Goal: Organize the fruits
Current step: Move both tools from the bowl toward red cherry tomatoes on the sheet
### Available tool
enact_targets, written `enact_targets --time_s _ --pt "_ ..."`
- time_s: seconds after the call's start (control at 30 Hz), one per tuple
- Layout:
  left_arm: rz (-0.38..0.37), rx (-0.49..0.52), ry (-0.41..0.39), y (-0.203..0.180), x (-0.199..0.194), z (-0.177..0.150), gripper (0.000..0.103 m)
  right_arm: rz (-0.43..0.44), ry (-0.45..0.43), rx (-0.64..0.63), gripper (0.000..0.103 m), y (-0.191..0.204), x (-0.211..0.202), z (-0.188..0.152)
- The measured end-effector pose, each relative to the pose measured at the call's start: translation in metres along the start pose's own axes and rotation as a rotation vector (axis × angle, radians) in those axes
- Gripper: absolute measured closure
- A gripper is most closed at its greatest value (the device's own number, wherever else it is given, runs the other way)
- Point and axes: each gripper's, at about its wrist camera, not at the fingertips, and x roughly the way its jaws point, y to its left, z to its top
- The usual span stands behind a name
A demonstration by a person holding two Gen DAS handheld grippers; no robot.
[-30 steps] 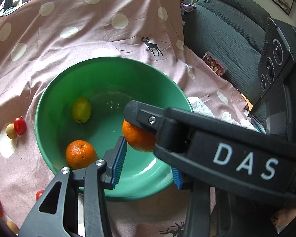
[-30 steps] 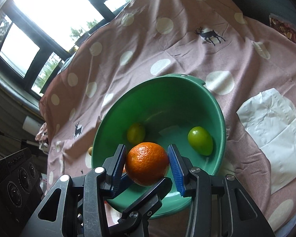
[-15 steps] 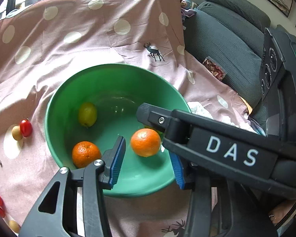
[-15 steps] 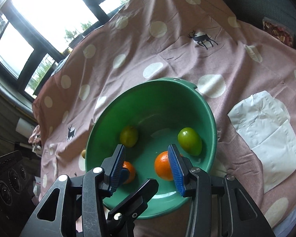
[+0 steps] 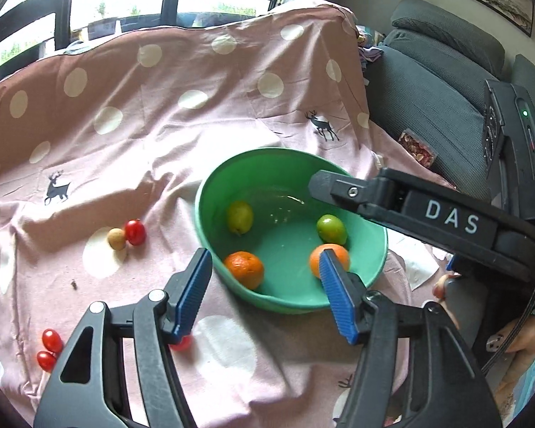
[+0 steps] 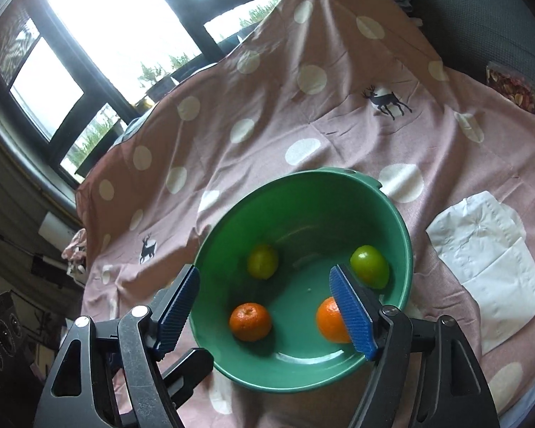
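Both the left hand-held gripper (image 5: 264,290) and right hand-held gripper (image 6: 264,310) were opening, holding nothing, above the smooth round green bowl (image 6: 401,235) with two oranges (image 6: 250,321) and two green fruits (image 6: 263,261), on a spotted pink cloth (image 5: 160,132) beside small red tomatoes (image 5: 135,232).

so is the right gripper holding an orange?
No: the right gripper has its jaws opening with nothing clamped between them, and both oranges lie loose in the green bowl.
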Motion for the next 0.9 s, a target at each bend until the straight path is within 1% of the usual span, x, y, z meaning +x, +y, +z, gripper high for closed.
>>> enact_targets --time_s 0.1,0.23,0.4,0.47,0.53,0.63,0.73,0.8,0.83,0.87,0.9 --pt "0.062 -0.043 -0.016 0.022 -0.016 -0.007 0.04 0.032 -0.003 -0.019 0.027 0.011 -0.002 -0.002" --pt "0.149 -0.13 -0.034 0.058 -0.04 -0.02 0.04 0.073 0.011 -0.059 0.027 0.031 0.001 -0.006" --pt "0.258 -0.234 -0.04 0.104 -0.065 -0.039 0.04 0.105 0.051 -0.119 0.027 0.058 0.011 -0.015" --pt "0.293 -0.298 -0.036 0.125 -0.072 -0.05 0.04 0.115 0.071 -0.147 0.027 0.07 0.015 -0.019" --pt "0.31 -0.361 -0.031 0.146 -0.076 -0.06 0.04 0.118 0.089 -0.178 0.027 0.081 0.02 -0.025" --pt "0.338 -0.413 -0.014 0.17 -0.076 -0.073 0.041 0.122 0.127 -0.214 0.027 0.093 0.029 -0.033" --pt "0.311 -0.458 0.024 0.186 -0.066 -0.082 0.043 0.131 0.176 -0.226 0.027 0.101 0.041 -0.042" --pt "0.314 -0.458 0.049 0.191 -0.058 -0.084 0.049 0.13 0.207 -0.236 0.027 0.105 0.049 -0.049" --pt "0.309 -0.448 0.052 0.192 -0.054 -0.084 0.05 0.123 0.225 -0.243 0.027 0.107 0.053 -0.053" --pt "0.296 -0.441 0.06 0.192 -0.049 -0.083 0.051 0.119 0.241 -0.25 0.027 0.109 0.057 -0.057" --pt "0.282 -0.44 0.074 0.193 -0.045 -0.084 0.054 0.119 0.259 -0.258 0.029 0.11 0.061 -0.062"
